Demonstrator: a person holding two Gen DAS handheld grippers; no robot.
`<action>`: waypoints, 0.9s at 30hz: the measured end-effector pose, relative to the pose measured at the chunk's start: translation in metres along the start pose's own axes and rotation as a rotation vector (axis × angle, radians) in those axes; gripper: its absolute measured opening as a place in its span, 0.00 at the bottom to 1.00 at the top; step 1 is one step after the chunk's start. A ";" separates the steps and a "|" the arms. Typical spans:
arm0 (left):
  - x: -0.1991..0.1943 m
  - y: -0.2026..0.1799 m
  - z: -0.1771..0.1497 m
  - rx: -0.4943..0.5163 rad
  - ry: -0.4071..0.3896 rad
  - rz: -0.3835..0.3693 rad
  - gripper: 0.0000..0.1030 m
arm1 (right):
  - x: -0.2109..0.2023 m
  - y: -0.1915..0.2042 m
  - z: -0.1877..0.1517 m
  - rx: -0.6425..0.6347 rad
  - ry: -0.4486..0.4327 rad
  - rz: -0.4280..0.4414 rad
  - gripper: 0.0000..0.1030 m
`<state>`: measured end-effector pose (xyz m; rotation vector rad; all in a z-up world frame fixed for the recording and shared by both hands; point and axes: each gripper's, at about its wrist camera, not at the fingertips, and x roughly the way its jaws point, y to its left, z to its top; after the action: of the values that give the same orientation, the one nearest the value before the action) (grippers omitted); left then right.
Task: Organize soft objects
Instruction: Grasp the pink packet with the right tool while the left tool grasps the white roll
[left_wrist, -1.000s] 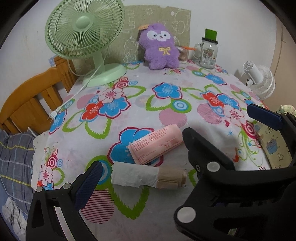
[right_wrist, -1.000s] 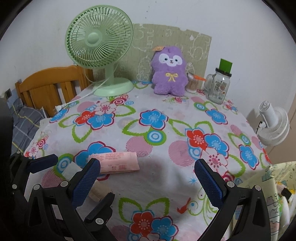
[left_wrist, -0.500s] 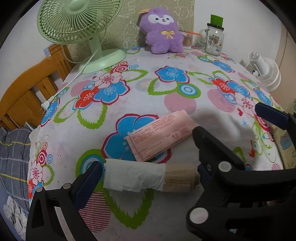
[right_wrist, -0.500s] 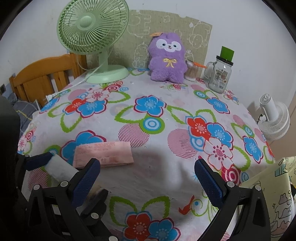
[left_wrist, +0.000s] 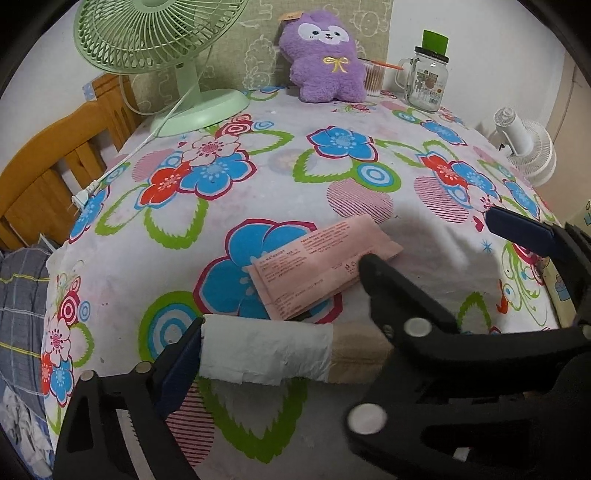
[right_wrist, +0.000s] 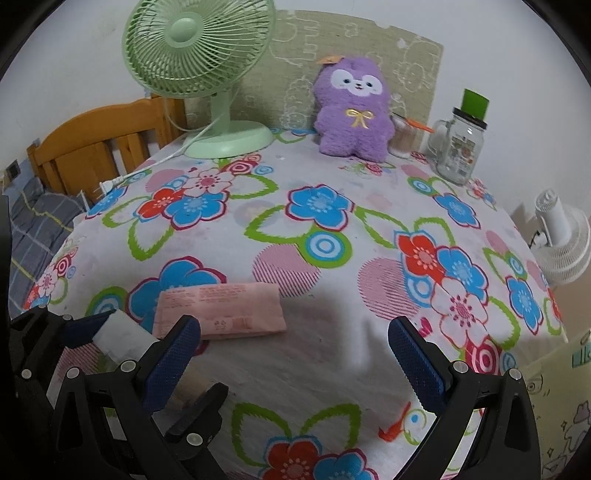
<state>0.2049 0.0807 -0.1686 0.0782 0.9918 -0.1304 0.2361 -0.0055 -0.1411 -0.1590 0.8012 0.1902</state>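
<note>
On the flowered worktop a soft roll, white paper over most of its length and tan at one end, lies crosswise near the front edge, just in front of a flat pink packet that it appears to touch or nearly touch. The left hand-held gripper is set wide apart around the roll lengthwise: its blue left pad is at or against the white end, while the tan end runs behind the black frame of the right hand-held gripper, so contact there cannot be told, and nothing is judged to be held yet. The right hand-held gripper is also spread wide and has hold of nothing, with bare cloth between its pads. The step in hand is judged to be the pickup of the roll. It is best done by keeping the roll centred between the pads, lowering until the pads are level with its axis, and closing slowly, since an end-to-end squeeze on something this soft is likely to buckle or telescope it. A crosswise grip at the middle may be firmer. The pink packet should not be dragged along. The purple plush toy at the back, beside the green fan and the glass jar, is left untouched.
</note>
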 end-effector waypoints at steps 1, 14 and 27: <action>0.000 0.000 0.000 0.000 -0.001 -0.001 0.90 | 0.000 0.002 0.001 -0.006 -0.003 0.009 1.00; -0.005 0.026 0.003 -0.079 -0.001 0.019 0.90 | 0.012 0.019 0.016 -0.054 0.001 0.052 1.00; -0.001 0.028 0.002 -0.077 0.016 0.012 0.90 | 0.048 0.022 0.015 -0.007 0.162 0.146 0.99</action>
<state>0.2105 0.1083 -0.1663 0.0152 1.0116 -0.0806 0.2742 0.0239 -0.1678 -0.1234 0.9745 0.3212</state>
